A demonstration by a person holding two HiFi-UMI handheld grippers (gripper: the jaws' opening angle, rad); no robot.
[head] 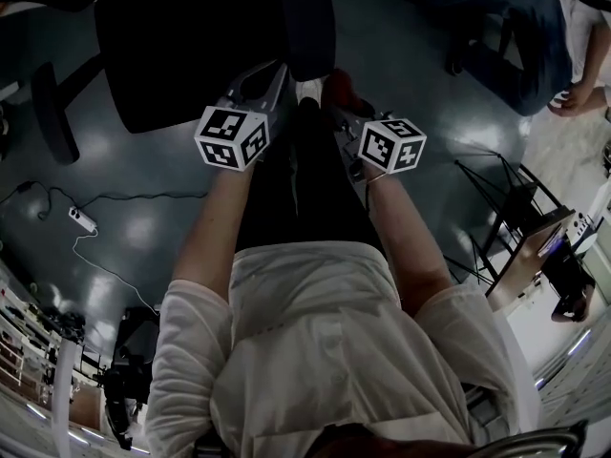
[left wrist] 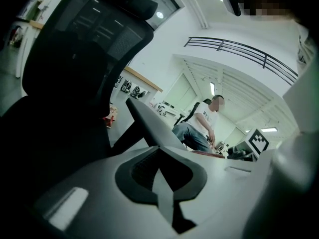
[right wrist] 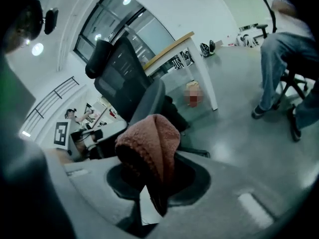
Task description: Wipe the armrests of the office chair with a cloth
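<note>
Wiping apparently not begun. Right gripper [head: 342,103] jaws pinch cloth [right wrist: 149,143], near chair [head: 181,46]. Left gripper [head: 270,76] jaws pressed together, empty. Armrest [head: 52,113] untouched; both likely remain.

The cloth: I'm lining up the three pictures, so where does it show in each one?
Head view: the cloth sits upper centre, at the tip of the right tool.
Left gripper view: at most a thin reddish sliver right of centre; unconfirmed.
Right gripper view: dead centre, clamped between the jaws.
Shared landmark: the black office chair, in all three.
</note>
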